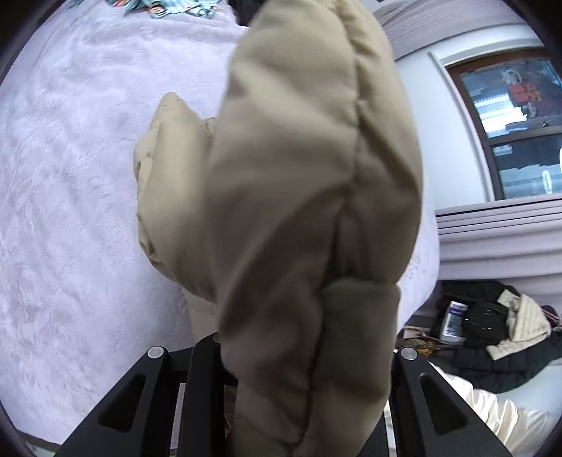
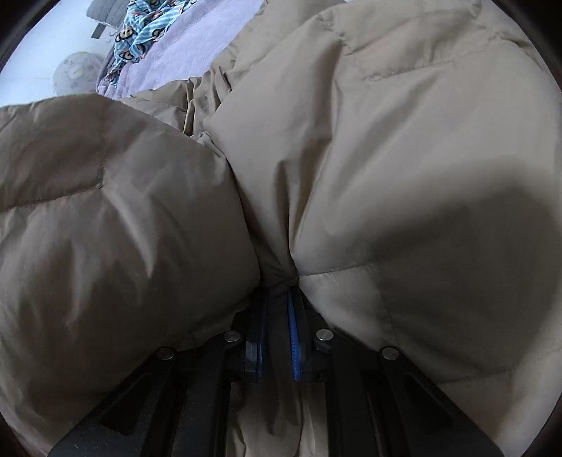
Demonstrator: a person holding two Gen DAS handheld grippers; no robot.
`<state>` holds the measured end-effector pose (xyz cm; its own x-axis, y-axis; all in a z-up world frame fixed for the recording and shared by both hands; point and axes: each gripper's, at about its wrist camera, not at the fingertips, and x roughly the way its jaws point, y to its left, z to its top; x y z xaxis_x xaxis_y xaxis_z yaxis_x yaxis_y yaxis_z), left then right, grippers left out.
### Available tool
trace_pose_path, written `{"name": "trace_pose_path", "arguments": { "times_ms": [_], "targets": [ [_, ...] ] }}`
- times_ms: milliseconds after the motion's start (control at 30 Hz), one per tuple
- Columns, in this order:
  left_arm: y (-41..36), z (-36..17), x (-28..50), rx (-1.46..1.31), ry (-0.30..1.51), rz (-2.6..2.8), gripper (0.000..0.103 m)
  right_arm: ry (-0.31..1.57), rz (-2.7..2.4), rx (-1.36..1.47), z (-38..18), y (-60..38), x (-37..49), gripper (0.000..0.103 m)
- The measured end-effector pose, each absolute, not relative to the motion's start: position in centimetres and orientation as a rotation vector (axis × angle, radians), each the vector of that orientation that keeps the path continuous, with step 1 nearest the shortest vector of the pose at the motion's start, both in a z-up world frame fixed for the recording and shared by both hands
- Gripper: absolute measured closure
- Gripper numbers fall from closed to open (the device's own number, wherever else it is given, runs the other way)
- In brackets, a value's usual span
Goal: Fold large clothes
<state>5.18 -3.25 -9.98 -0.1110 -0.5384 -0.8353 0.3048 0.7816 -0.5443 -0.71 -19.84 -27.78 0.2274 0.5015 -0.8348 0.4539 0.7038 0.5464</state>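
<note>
Beige puffer jacket (image 1: 298,211) spread over the lilac bedspread (image 1: 70,211), one padded part raised off the bed and filling the middle of the left wrist view. Left gripper (image 1: 309,404) clamped on that raised part, fabric bulging out between the black linkage arms; fingers themselves hidden behind the padding. Rest of the jacket hanging down to the bedspread behind it.

Right wrist view nearly full of the same jacket (image 2: 404,175), quilted panels bunched left and right. Right gripper (image 2: 279,281) pinching a fold of beige fabric where the two bulges meet; blue-edged fingers (image 2: 292,337) almost together, cloth wedged between them. Tips buried in the fold.

Blue patterned cloth (image 2: 140,31) at the far end of the bed, well apart from the jacket. Pile of dark and cream garments (image 1: 498,334) down beside the bed, right edge of the left wrist view. Window (image 1: 516,123) above that pile.
</note>
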Motion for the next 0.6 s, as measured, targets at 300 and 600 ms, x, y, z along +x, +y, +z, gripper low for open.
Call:
{"name": "trace_pose_path", "arguments": {
  "times_ms": [300,600],
  "targets": [
    [-14.1,-9.4,3.7,-0.019,1.576,-0.673,0.062,1.265,-0.018,0.892,-22.4,-27.4,-5.5,0.09],
    [-23.3,-15.0,1.8,-0.081,1.682,-1.113,0.032,1.144,-0.243,1.055,-21.6,-33.5,-16.0,0.09]
  ]
}}
